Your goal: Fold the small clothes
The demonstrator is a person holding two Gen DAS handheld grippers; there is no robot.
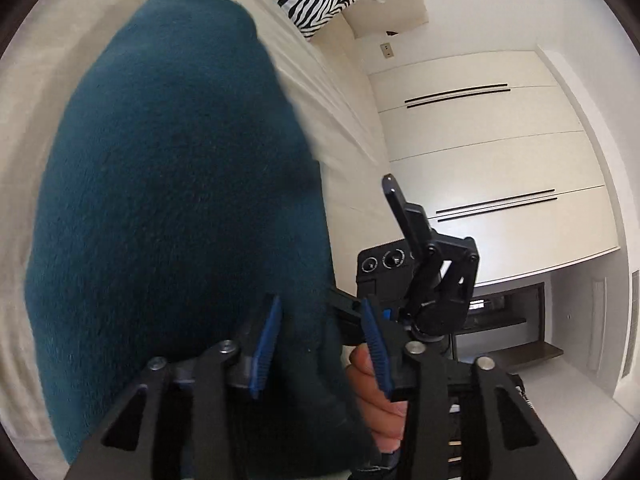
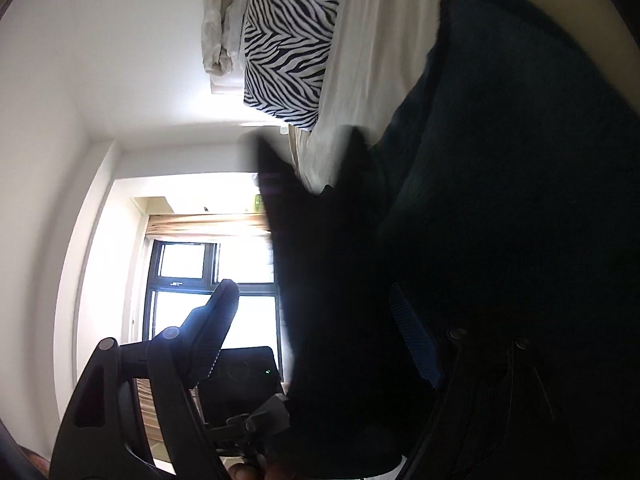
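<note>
Left gripper (image 1: 322, 350): nearest the left wrist camera. Its two blue ribbed pads (image 1: 264, 350) stand apart. The teal cloth hangs between them, but neither pad can be seen pressing on it, so the fingers read as open.

Teal garment (image 1: 176, 184): a fuzzy teal piece of clothing. It fills the space ahead of and beside the left fingers and drapes down between them. It lies over a cream bedsheet (image 1: 328, 92).

Right gripper (image 2: 324, 336): seen in its own wrist view, its fingers spread wide. A dark flap of the same garment (image 2: 500, 160) hangs across the gap between them. The far finger's blue pad (image 2: 416, 344) sits against the dark cloth; the near finger stands clear against a bright window (image 2: 208, 276). No clamping shows, so it reads as open.

Person's hand (image 1: 378, 396): visible just past the left fingers, wrapped round the right gripper's handle. The two tools are close together.

Beyond the fingers: a zebra-striped pillow (image 2: 288, 48) and crumpled pale linen (image 2: 222, 20) far ahead on the bed; white cupboard doors (image 1: 492, 168) off to the side.

Risk: with both pairs of fingers loose, the cloth could slide out and the fold collapse or bunch unevenly.

Risk: the plush fabric could catch on a ribbed pad and be dragged out of line as a gripper pulls away.

Risk: the grippers are near enough to knock together.
</note>
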